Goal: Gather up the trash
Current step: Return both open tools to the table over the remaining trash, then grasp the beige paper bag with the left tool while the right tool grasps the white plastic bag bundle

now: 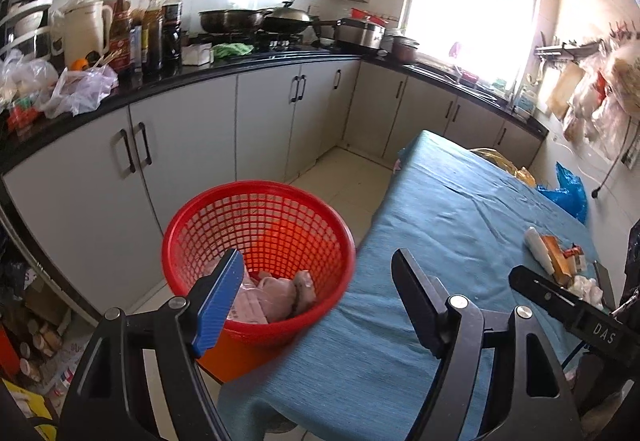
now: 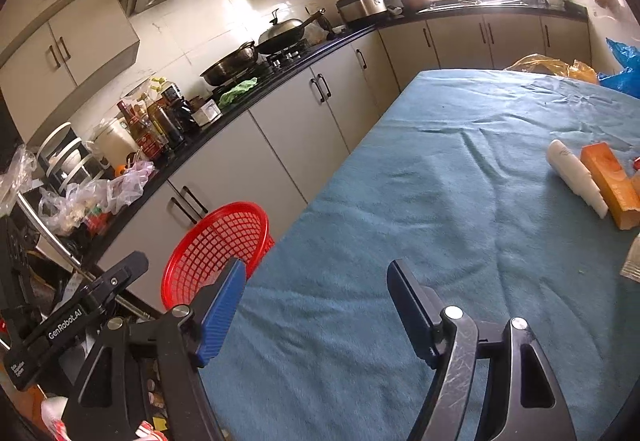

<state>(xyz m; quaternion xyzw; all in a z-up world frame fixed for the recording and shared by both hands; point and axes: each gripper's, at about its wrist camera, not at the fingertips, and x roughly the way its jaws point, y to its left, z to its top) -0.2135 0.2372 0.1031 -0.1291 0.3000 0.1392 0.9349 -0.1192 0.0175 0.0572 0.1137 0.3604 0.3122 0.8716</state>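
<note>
Both the left gripper (image 1: 320, 297) and right gripper (image 2: 316, 305) gape wide, fingers empty. White tube (image 2: 576, 177) at 2 o'clock looks light, slick; pinch mid-body, then red basket (image 2: 188, 265).

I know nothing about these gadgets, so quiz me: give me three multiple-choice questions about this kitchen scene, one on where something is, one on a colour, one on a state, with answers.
1. Where is the red mesh basket?
A. on the counter
B. beside the table's edge, lower than its top
C. in the sink

2. What colour is the tablecloth?
A. blue
B. white
C. yellow

3. How is the left gripper?
A. shut on a bottle
B. shut on a bag
C. open, holding nothing

Answers:
1 B, its rim sits against the cloth edge, below the tabletop.
2 A, the cloth looks blue in both views.
3 C, a wide gap shows between its fingers, over the basket rim and cloth.
</note>
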